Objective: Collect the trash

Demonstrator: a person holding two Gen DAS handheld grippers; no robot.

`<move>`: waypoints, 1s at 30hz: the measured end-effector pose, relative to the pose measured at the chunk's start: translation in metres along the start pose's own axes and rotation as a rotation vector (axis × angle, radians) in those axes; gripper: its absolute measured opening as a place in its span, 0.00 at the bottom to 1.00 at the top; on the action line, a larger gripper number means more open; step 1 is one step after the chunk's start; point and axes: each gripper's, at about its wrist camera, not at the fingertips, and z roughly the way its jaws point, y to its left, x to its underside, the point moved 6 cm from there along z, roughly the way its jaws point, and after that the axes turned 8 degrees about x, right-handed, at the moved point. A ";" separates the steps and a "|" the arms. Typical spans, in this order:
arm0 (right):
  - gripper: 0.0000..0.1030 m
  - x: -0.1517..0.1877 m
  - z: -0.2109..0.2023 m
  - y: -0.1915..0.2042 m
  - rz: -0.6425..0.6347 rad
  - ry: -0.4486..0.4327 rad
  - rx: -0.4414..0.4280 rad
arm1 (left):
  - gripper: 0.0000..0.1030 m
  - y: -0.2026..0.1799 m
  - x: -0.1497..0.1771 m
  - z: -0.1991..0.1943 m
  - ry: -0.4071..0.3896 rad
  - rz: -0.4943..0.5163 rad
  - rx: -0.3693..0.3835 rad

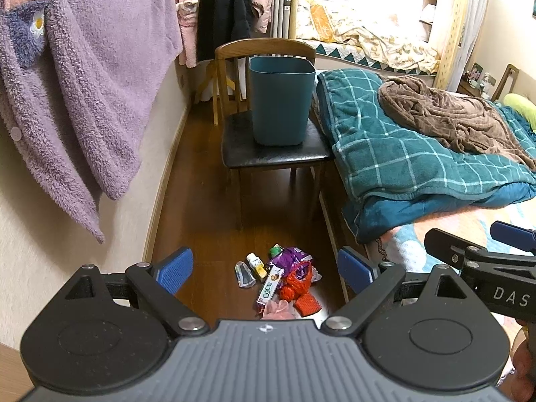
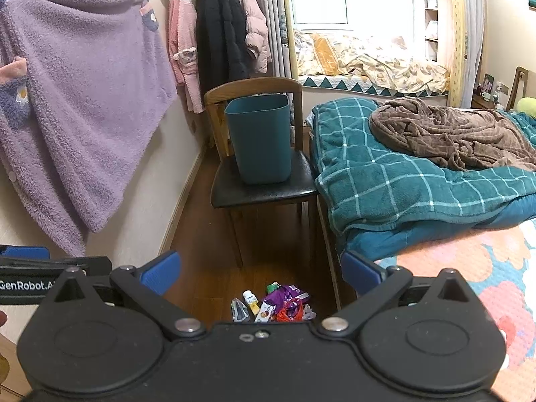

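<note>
A pile of trash (image 1: 281,278) lies on the wooden floor beside the bed: a small white bottle (image 1: 256,264), a clear wrapper (image 1: 245,274), a purple bag (image 1: 290,257), a red net bag (image 1: 298,283) and a white carton (image 1: 269,288). The pile also shows in the right wrist view (image 2: 274,306). A teal bin (image 1: 280,100) stands on a chair seat beyond it, also in the right wrist view (image 2: 260,137). My left gripper (image 1: 266,269) is open and empty, high above the pile. My right gripper (image 2: 261,276) is open and empty, beside it.
A wooden chair (image 1: 268,154) with a black seat stands against the bed (image 1: 418,154), which carries a teal checked quilt and a brown blanket. A purple fleece robe (image 1: 83,77) hangs on the left wall. Coats hang at the back. The floor strip is narrow.
</note>
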 end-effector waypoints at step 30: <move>1.00 -0.005 -0.002 0.003 -0.011 -0.014 0.003 | 0.91 0.002 -0.001 -0.001 -0.013 -0.002 0.007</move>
